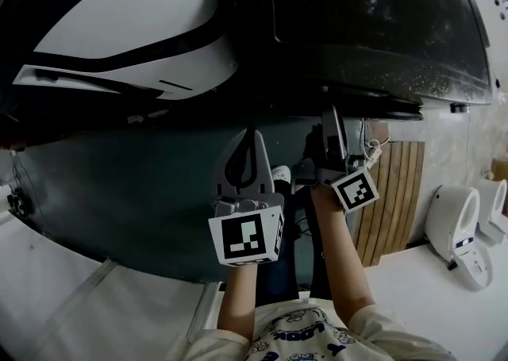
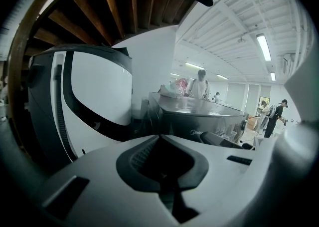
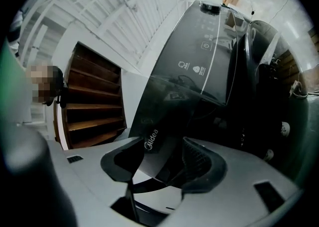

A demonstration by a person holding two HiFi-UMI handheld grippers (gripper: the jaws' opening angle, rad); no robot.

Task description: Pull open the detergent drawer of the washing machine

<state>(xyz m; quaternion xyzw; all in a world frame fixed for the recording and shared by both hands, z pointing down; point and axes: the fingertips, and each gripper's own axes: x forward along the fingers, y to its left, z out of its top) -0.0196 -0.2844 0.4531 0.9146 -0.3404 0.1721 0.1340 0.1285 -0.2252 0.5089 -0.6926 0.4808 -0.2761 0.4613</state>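
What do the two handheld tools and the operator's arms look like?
Left tool and right tool: grey bodies, black ribbed pads, each with a white cube of black square markers. Bare forearms; pale short-sleeved shirt with blue print.

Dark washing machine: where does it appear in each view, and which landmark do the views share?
Head view: the dark washing machine fills the upper right, the right claw at its front edge.
Left gripper view: centre right, beyond the shut left claw.
Right gripper view: centre to upper right, its logo panel between the jaws.
Shared landmark: wooden stairs, in both gripper views.
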